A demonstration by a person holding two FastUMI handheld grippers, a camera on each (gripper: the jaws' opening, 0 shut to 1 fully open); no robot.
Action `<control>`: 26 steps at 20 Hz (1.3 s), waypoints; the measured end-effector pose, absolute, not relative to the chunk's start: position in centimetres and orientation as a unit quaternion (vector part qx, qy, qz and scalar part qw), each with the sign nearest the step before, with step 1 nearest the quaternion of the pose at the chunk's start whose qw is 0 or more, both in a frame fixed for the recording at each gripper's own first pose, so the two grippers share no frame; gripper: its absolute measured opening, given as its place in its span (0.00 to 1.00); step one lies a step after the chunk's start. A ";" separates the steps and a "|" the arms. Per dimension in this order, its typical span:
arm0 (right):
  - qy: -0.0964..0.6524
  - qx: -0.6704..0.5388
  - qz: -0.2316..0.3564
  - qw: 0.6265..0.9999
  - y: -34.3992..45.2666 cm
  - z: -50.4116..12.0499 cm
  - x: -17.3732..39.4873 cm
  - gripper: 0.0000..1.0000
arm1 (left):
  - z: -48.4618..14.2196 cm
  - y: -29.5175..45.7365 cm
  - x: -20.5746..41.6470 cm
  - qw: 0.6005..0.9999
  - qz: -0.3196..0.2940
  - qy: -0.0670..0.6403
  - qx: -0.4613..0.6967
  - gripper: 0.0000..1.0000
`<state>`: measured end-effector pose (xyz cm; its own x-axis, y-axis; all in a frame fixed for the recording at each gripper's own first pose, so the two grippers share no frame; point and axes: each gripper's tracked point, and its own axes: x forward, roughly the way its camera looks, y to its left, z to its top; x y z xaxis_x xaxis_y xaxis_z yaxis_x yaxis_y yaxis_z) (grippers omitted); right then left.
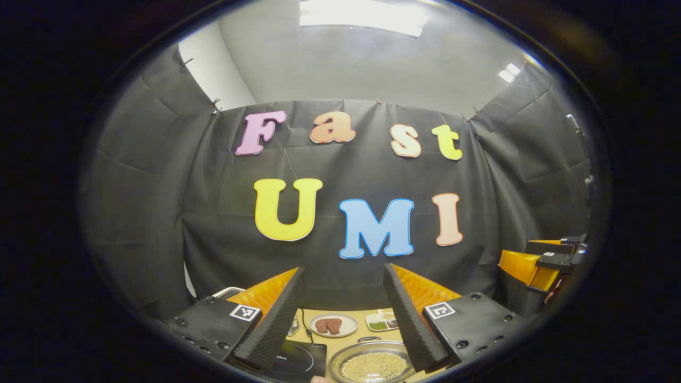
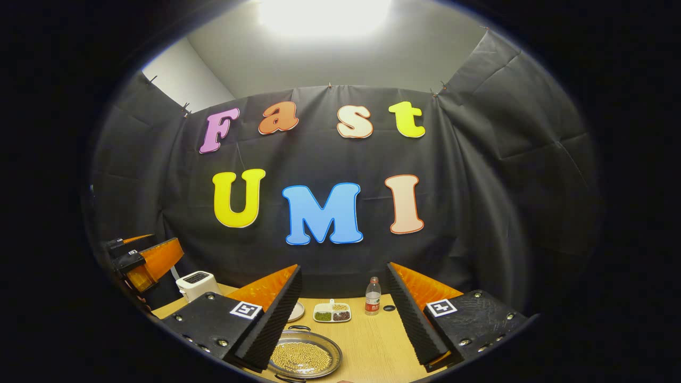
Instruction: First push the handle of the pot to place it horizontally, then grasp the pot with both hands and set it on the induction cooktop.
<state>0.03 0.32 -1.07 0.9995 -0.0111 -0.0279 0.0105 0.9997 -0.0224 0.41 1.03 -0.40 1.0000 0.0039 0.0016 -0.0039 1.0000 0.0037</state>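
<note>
Both the left tool [image 1: 345, 319] and right tool [image 2: 345, 319] hover with fingers apart above the bench [image 2: 372, 340], the bean-filled pot [image 2: 304, 355] lying untouched below them, beside the induction cooktop [image 1: 298, 360]; nothing appears started.

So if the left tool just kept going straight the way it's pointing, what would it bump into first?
Probably nothing on the table: the left tool is open and aimed over the pot of pale beans and the plate, so it would likely reach the black cloth wall first. Depth is hard to judge.
</note>
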 end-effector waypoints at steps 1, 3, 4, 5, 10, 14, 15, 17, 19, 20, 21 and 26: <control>0.018 -0.011 -0.005 1.000 0.4 -1.3 0.0 0.96 | -0.3 1.1 0.5 1.000 0.002 0.000 0.001 0.99; 0.029 -0.010 -0.003 1.000 0.3 -2.1 0.0 0.96 | -0.6 1.1 0.4 1.000 0.003 0.001 0.002 0.99; 0.038 -0.008 -0.001 0.999 0.5 -2.7 0.0 0.96 | -0.8 1.2 0.3 1.000 0.003 0.003 0.004 0.96; 0.047 -0.008 0.001 0.999 0.6 -3.2 -0.1 0.96 | -1.0 1.2 0.1 1.000 0.003 0.006 0.005 0.96; 0.099 -0.012 0.006 0.995 0.7 -6.5 -0.4 0.96 | -2.5 1.3 -0.1 1.000 0.004 0.024 0.006 0.99; 0.163 -0.007 -0.003 0.987 0.5 -10.1 -0.6 0.60 | -3.7 1.5 -0.2 0.999 0.007 0.038 0.009 0.99; 0.185 -0.005 -0.001 0.983 0.7 -11.1 -0.7 0.52 | -3.9 1.7 -0.1 0.999 0.007 0.040 0.009 0.99; 0.228 -0.007 -0.003 0.974 0.7 -13.5 -0.9 0.38 | -4.2 1.8 -0.3 0.999 0.009 0.045 0.008 0.96; 0.273 -0.005 0.010 0.962 1.4 -15.7 -1.6 0.28 | -4.8 1.8 -0.1 0.999 0.010 0.052 0.008 0.99; 0.295 -0.002 0.020 0.955 2.1 -16.3 -2.4 0.28 | -5.2 1.9 -0.3 0.998 0.011 0.054 0.008 0.96; 0.314 0.006 0.040 0.949 2.7 -17.4 -2.5 0.25 | -5.3 2.1 -0.3 0.998 0.012 0.057 0.007 0.96; 0.408 0.013 0.069 0.910 4.4 -22.7 -4.2 0.05 | -6.5 3.2 -0.4 0.997 0.022 0.071 0.003 0.96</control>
